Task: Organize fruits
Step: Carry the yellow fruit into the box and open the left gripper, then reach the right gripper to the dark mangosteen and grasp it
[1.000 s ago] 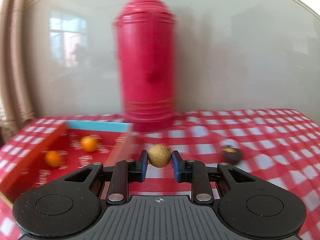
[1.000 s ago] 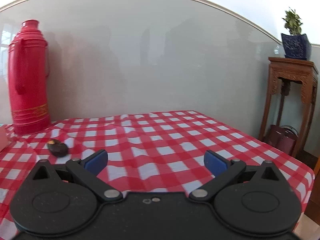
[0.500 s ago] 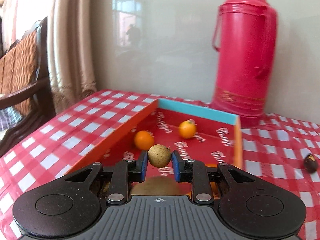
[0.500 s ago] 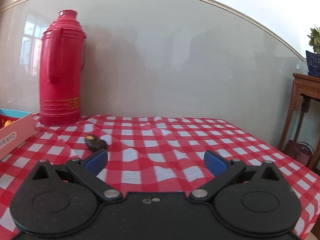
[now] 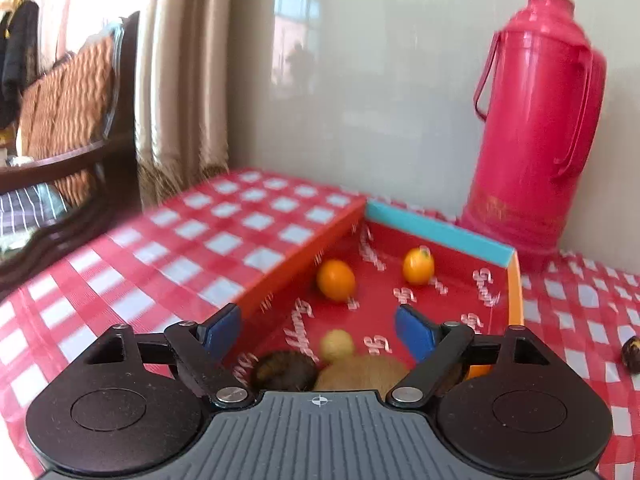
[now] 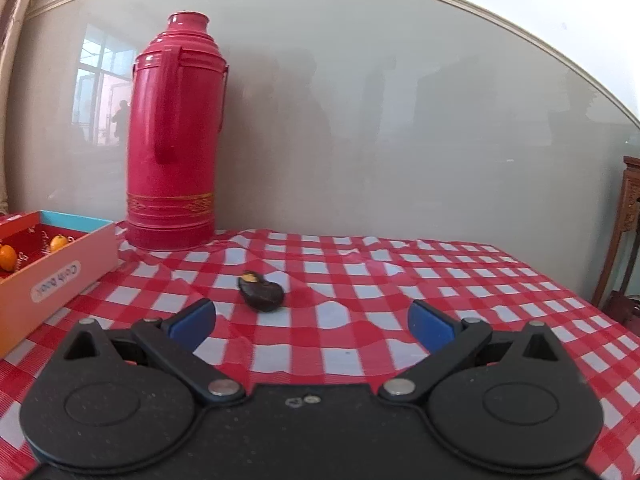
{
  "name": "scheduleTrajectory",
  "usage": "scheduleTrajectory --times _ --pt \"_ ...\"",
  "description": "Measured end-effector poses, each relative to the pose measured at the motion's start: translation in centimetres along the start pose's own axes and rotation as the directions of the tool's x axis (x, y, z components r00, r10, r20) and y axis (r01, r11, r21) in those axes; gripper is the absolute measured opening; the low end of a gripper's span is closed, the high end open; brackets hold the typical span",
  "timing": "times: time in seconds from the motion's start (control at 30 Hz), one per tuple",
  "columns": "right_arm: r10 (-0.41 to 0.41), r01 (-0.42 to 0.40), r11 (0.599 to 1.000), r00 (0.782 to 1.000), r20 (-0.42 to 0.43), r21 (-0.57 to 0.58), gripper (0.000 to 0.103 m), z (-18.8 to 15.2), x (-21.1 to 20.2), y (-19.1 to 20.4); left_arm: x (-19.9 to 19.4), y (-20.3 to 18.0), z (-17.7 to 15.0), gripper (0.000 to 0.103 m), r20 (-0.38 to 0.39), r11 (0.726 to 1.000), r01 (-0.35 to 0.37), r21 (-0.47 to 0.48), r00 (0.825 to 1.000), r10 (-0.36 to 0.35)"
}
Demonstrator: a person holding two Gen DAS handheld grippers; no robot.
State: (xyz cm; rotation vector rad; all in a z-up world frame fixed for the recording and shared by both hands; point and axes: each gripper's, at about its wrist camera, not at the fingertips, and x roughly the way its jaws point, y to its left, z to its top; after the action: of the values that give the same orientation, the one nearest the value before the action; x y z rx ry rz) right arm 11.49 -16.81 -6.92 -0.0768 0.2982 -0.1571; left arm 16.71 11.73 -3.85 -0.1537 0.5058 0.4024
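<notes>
My left gripper (image 5: pixel 318 330) hangs over the red box (image 5: pixel 440 234), its jaws opening with nothing pressed between the pads. The small tan fruit (image 5: pixel 337 345) is blurred below them inside the box, free of the fingers. Two oranges (image 5: pixel 336 280) (image 5: pixel 418 266), a dark fruit (image 5: pixel 285 370) and a brown fruit (image 5: pixel 362 372) also lie in the box. My right gripper (image 6: pixel 312 324) stands open above the checked cloth. A dark purple fruit (image 6: pixel 262 292) lies on the cloth just ahead of its left fingertip (image 6: pixel 192 322), apart from it. That fruit (image 5: pixel 632 354) also shows at the left wrist view's right edge.
A tall red thermos (image 6: pixel 174 136) (image 5: pixel 536 120) stands at the wall behind the box (image 6: pixel 60 276). A wooden chair (image 5: pixel 68 128) and curtain are past the table's left edge. A wooden stand (image 6: pixel 628 232) is at the far right.
The left gripper swung left over the box, then let go of the tan fruit, which has dropped into the box. The right gripper turned left, bringing the dark fruit nearer its centre.
</notes>
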Motion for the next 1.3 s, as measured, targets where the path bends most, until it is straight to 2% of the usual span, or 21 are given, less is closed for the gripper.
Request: scheduleTrajectory --times 0.13,0.27,0.47,0.67,0.93,1.03,1.3 --pt "0.024 -0.024 1.0 1.0 -0.001 -0.002 0.097 0.2 0.3 0.8 -2.3 0.6 0.9 0.084 0.045 0.999 0.036 -0.012 0.998 -0.035" --pt "0.042 -0.042 0.999 0.999 -0.014 0.002 0.097 0.4 0.7 1.5 -4.9 1.9 1.2 0.099 0.111 0.999 0.029 -0.04 0.994 -0.024" --pt "0.076 -0.076 0.997 0.996 -0.038 -0.005 0.097 0.6 1.4 2.5 -7.5 4.1 -0.1 0.101 0.169 1.0 -0.006 -0.009 0.986 0.007" --pt "0.12 -0.12 0.993 0.987 -0.11 0.014 0.097 0.9 2.9 2.6 -9.3 6.3 -3.1 0.103 0.204 0.998 -0.068 0.004 0.977 0.066" --pt "0.137 -0.131 0.99 0.968 -0.21 0.042 0.097 2.3 6.5 2.1 -9.8 9.2 -4.3 0.103 0.212 0.988 -0.12 -0.092 0.968 0.137" --pt "0.14 -0.134 0.99 0.956 -0.258 0.038 0.09 2.9 8.7 2.4 -9.7 10.0 -4.4 0.103 0.212 0.982 -0.14 -0.127 0.963 0.164" --pt "0.123 -0.107 0.992 0.928 -0.352 0.064 0.073 4.2 13.8 2.4 -9.0 11.0 -4.7 0.103 0.19 0.977 -0.166 -0.133 0.963 0.19"
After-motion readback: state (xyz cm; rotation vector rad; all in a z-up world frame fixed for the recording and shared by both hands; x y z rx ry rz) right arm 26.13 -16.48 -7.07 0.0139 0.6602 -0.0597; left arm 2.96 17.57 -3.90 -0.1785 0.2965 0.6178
